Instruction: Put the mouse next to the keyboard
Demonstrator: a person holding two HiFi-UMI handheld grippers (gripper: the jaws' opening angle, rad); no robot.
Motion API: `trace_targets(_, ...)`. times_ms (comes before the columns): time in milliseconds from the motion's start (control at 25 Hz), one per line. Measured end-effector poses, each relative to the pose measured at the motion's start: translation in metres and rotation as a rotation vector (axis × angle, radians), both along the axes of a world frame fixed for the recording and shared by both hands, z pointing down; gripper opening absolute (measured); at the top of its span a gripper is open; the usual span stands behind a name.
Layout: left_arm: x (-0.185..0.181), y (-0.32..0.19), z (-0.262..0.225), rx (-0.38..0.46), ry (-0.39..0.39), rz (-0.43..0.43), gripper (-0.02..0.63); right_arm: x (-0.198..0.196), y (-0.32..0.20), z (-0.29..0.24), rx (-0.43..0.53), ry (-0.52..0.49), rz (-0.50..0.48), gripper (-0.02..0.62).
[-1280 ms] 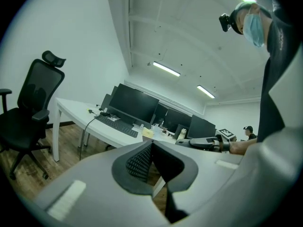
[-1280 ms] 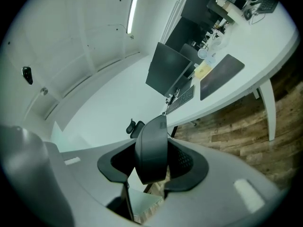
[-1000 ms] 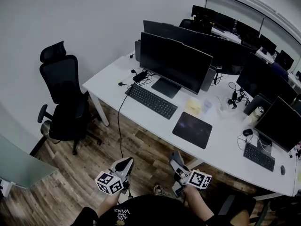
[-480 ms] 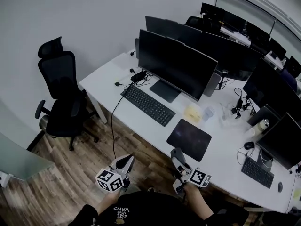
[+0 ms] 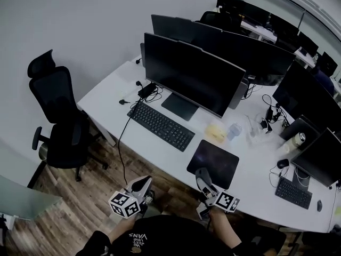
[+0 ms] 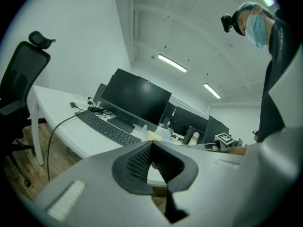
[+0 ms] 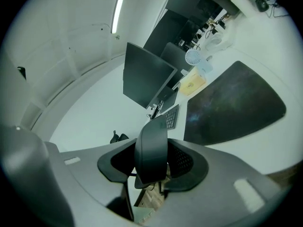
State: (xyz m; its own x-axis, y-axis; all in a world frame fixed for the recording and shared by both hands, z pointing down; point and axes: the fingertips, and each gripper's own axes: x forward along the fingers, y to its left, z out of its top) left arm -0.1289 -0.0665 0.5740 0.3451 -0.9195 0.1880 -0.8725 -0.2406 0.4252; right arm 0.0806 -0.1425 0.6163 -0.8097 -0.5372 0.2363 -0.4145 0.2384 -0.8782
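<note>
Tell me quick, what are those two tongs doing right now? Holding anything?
Left tongs: closed, nothing between them.
Right tongs: closed on the mouse.

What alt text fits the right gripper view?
The right gripper has its jaws closed on a black mouse, in front of a white desk. Beyond it on the desk are a dark mouse pad, a keyboard and a monitor.
</note>
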Motion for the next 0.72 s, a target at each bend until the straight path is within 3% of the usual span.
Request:
trace_targets(360,-0.027,-0.092,-0.014,0.018,-0.021,0.201,0.002,-0.022,-0.053,-0.002,0.002,0.011,0.183,0.179)
trace_targets(720,-0.056,-0.148,0.0,-0.008,-0.025,0.383,0.002,-0.048,-0.076,0.009,-0.005,-0.003,0.368,0.179)
